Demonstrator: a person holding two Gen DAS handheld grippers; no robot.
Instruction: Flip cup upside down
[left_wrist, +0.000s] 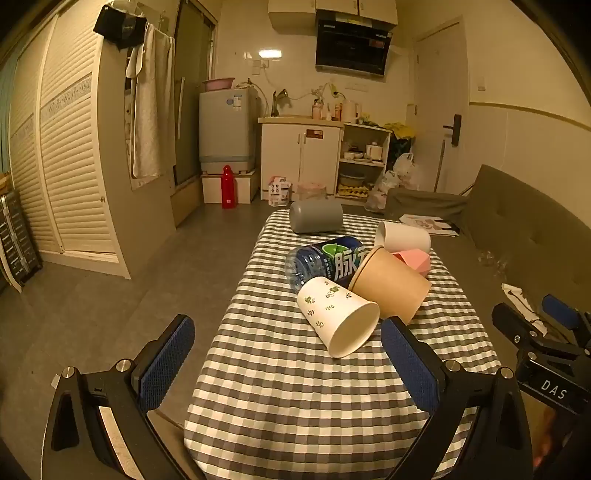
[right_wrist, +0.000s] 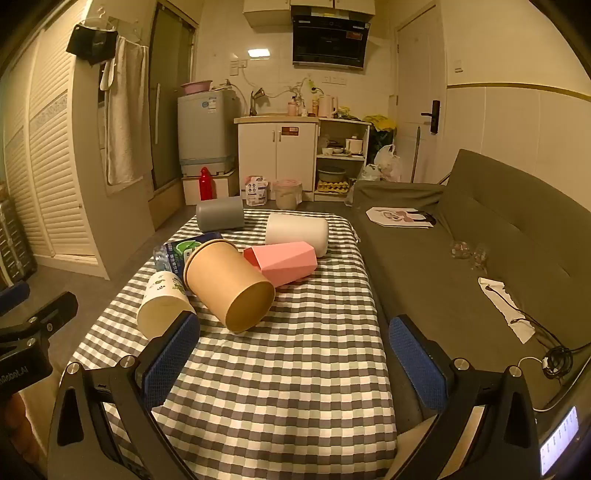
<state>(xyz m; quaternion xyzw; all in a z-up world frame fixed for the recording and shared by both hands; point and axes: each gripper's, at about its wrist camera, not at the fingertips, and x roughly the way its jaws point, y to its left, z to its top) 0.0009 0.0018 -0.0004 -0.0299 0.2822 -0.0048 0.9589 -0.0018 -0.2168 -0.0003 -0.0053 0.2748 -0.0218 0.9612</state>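
Both grippers' fingers (left_wrist: 406, 354) apart, white leafy cup (left_wrist: 338, 319) lying against kraft cup (left_wrist: 391, 286), bottle (left_wrist: 325, 260) behind.

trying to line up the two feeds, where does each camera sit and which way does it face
Left wrist: on the left gripper, facing along the checked table; its open fingers and the right gripper show.
Right wrist: on the right gripper, further right by the grey sofa; left gripper shows.
Shared: leaf-print white paper cup, brown paper cup.
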